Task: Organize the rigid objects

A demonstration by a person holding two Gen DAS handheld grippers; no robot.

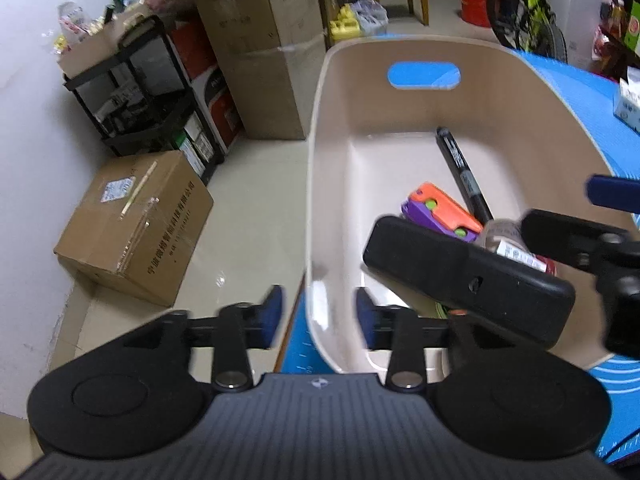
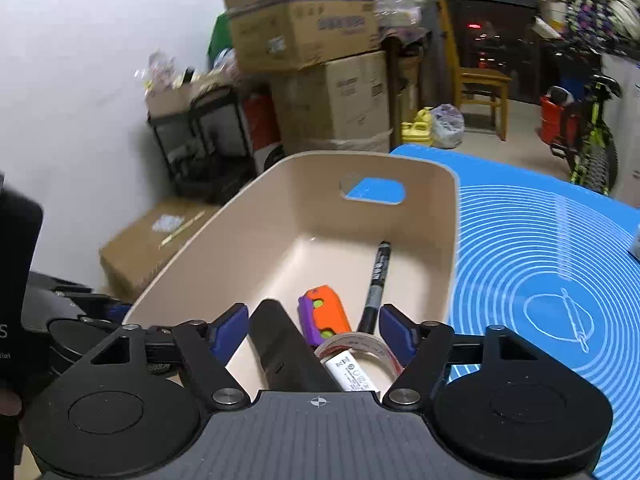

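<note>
Four things already lie in the bin [image 2: 444, 216], which sits at the mat's [image 2: 540, 240] left edge: a marker [image 2: 375, 280] along the right wall, an orange-and-purple toy [image 2: 322, 312] mid-floor, a tape roll [image 2: 360, 354] toward the near end, and a black remote [image 2: 282, 344] left of the tape. The right gripper [image 2: 314, 330] hangs over the bin's near end with its fingers spread wide; the remote sits between them, touching neither pad, so it looks just released, though I cannot tell whether it rests flat or leans on the tape. The left gripper [image 1: 318, 316] is spread too, straddling the bin's left wall [image 1: 316, 184] without pinching it. To finish this step well, I would lift the right gripper straight up, fingers kept apart, so no pad snags the remote or tape. The left one should clamp or steady the wall only if the bin slides.
</note>
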